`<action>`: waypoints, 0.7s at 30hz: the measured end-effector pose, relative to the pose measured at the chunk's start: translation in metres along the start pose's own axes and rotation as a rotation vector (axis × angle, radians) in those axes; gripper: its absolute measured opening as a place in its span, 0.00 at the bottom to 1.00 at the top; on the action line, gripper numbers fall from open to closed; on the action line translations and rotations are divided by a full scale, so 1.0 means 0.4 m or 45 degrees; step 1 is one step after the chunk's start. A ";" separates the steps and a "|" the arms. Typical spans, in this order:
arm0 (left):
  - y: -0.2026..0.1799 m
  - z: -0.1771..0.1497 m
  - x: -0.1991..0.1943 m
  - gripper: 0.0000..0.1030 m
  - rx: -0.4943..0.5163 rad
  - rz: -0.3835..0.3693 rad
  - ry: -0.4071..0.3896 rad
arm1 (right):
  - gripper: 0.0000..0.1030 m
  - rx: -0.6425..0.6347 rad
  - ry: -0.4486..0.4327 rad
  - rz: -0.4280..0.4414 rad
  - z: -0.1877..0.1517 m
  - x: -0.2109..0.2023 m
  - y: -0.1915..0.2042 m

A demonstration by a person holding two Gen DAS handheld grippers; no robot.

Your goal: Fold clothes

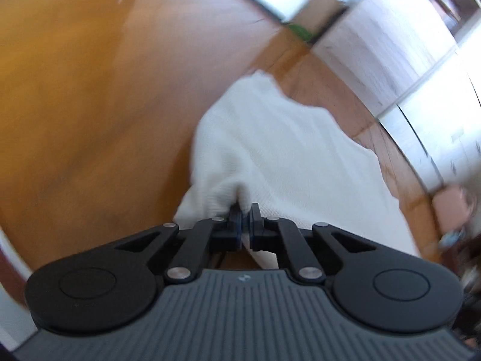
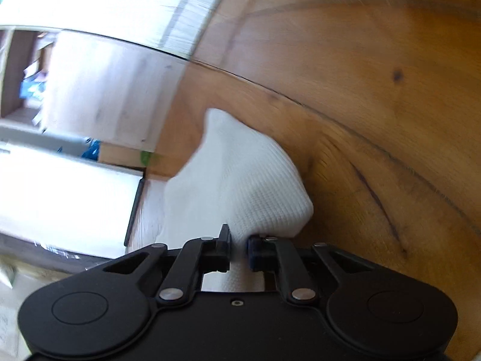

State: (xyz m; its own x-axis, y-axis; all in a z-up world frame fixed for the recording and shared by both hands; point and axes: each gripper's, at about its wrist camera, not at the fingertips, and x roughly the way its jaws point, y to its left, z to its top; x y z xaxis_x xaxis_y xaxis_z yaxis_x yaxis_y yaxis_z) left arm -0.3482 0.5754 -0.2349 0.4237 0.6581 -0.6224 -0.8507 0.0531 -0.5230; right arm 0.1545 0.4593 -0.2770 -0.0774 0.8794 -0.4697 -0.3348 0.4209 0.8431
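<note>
The left tool (image 1: 246,217) is clamped on a gathered edge of the white waffle-knit garment (image 1: 270,150), which drapes away over the wooden desk (image 1: 90,90). The right tool (image 2: 239,248) pinches another bunched edge of the garment (image 2: 240,180) above the desk (image 2: 375,120).

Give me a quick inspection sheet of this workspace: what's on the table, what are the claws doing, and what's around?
Surface: wooden table, grain lines and a dark knot showing.
Job's things: one white knit garment, held up by both claws, partly over the table.
Clutter: nothing seen on the table.
Grippers: left claw shut on the garment; right claw shut on the garment.
Cables: nothing seen.
Surroundings: pale floor, blurred; blue items on a shelf, too blurred to identify.
</note>
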 end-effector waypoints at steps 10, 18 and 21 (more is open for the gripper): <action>-0.005 0.028 -0.034 0.29 0.309 0.430 -0.025 | 0.32 -0.221 0.096 -0.151 -0.011 -0.029 0.024; -0.018 0.052 -0.065 0.29 0.243 0.081 0.002 | 0.67 -0.214 0.069 -0.250 -0.014 -0.019 0.012; -0.084 0.032 -0.045 0.29 0.302 -0.119 0.076 | 0.65 -0.273 0.024 -0.259 -0.021 0.013 0.013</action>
State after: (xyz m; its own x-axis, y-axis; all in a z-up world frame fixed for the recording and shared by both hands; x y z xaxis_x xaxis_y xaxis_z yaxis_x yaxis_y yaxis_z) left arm -0.3312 0.5715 -0.1987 0.5158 0.5968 -0.6146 -0.8530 0.2913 -0.4330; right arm 0.1445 0.4644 -0.2772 -0.0049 0.7768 -0.6298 -0.5356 0.5298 0.6576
